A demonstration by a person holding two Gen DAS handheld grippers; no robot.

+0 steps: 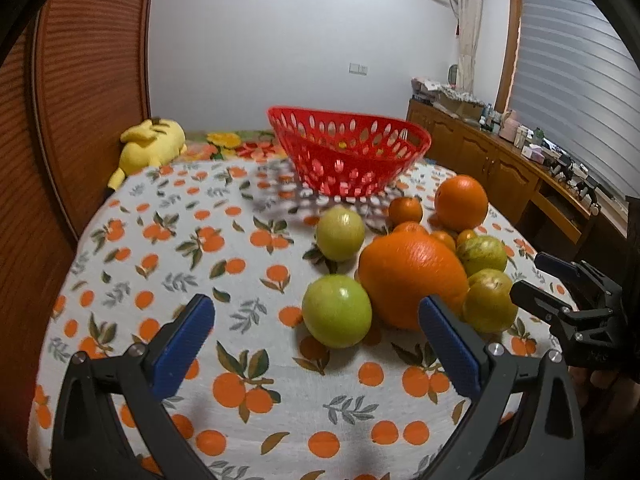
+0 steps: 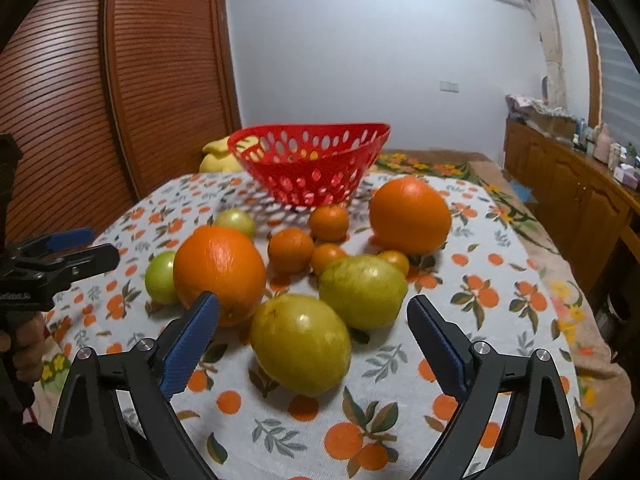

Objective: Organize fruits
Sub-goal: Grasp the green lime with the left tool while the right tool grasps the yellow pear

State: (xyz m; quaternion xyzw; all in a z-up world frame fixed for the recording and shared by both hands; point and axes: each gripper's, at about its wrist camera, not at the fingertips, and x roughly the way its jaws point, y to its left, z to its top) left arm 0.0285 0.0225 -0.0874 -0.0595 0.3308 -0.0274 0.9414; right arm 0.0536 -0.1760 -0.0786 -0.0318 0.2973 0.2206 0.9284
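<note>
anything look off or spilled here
Nothing spilled or damaged. All the fruit sits loose on the tablecloth in front of the red basket, and a yellow plush toy lies behind the table.

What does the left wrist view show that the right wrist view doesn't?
Only the left wrist view shows the whole yellow plush toy beside the wardrobe, and the right tool coming in from the side. Only the right wrist view shows the left tool at its edge, and the nearest green fruit large between its open fingers. Both show the red basket at the back, two big oranges, small tangerines and the orange-print tablecloth.
</note>
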